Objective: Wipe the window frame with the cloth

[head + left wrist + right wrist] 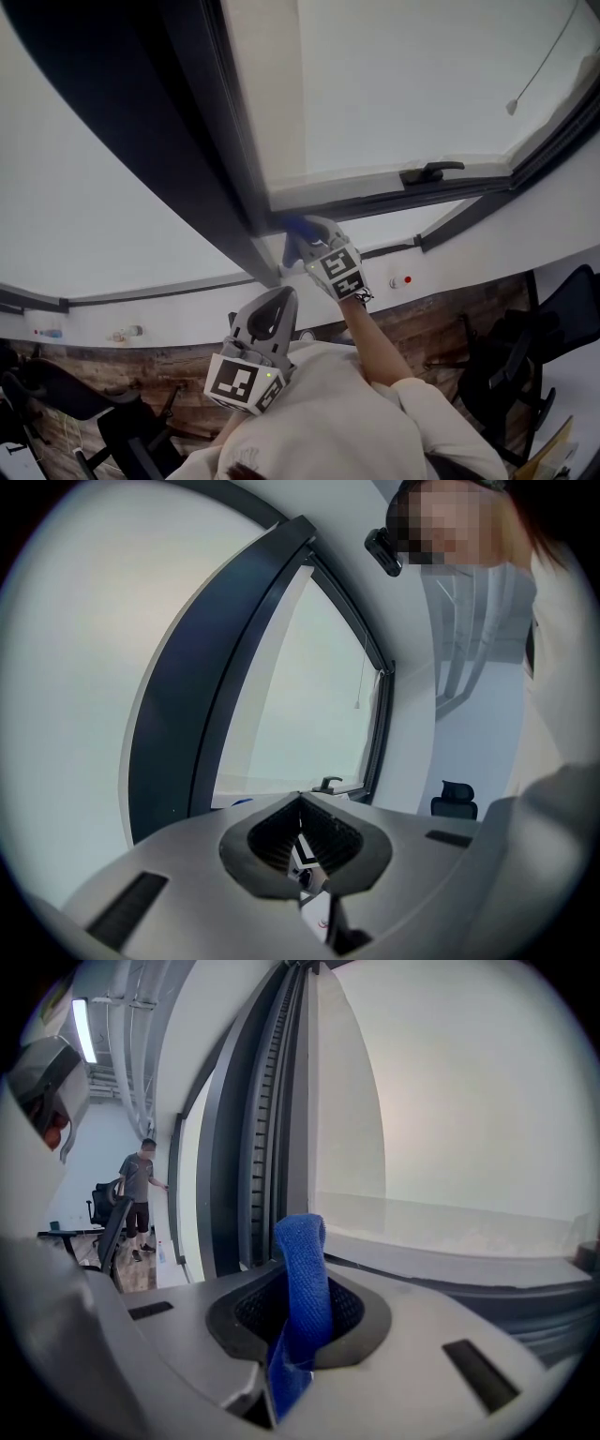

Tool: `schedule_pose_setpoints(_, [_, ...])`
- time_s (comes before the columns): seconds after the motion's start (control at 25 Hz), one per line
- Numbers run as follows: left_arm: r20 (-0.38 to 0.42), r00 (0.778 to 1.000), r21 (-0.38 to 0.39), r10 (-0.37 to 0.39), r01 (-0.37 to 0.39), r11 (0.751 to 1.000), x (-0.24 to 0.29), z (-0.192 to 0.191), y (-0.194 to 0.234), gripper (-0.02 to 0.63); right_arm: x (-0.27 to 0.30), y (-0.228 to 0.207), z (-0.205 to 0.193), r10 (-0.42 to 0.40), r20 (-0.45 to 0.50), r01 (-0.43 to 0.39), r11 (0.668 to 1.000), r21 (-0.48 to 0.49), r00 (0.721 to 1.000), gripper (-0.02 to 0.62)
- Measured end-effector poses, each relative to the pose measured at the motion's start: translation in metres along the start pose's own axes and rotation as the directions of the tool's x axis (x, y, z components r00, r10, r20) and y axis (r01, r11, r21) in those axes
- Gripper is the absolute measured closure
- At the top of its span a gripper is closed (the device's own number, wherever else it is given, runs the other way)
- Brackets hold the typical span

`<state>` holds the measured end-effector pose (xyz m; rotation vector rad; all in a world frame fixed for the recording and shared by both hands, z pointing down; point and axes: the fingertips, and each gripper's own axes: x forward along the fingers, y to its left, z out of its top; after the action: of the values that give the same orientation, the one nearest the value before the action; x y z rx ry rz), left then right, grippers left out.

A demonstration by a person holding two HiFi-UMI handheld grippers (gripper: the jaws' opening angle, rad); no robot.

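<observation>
Head view: my right hand-held gripper (305,239) holds the blue cloth (298,225) at the lower corner of the dark window frame (239,187), while my left hand-held gripper (277,305) hangs below, apart from it. Left gripper view: its jaws are pressed together on nothing. Right gripper view: my right jaws pinch the cloth (302,1279), whose folded end stands up before the frame's upright.
</observation>
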<state>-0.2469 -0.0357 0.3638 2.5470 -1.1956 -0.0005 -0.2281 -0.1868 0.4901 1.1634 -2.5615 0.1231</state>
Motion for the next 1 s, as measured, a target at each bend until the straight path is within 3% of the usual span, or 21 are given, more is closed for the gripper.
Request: schedule_pose_setpoints(1.0, [-0.007, 1.000, -0.001, 0.027, -0.027, 1.000, 0.029, -0.001, -0.026, 0.597, -0.020, -0.029, -0.007, 0.034, -0.005, -0.034, 0.999, -0.008, 0.999, 0.540])
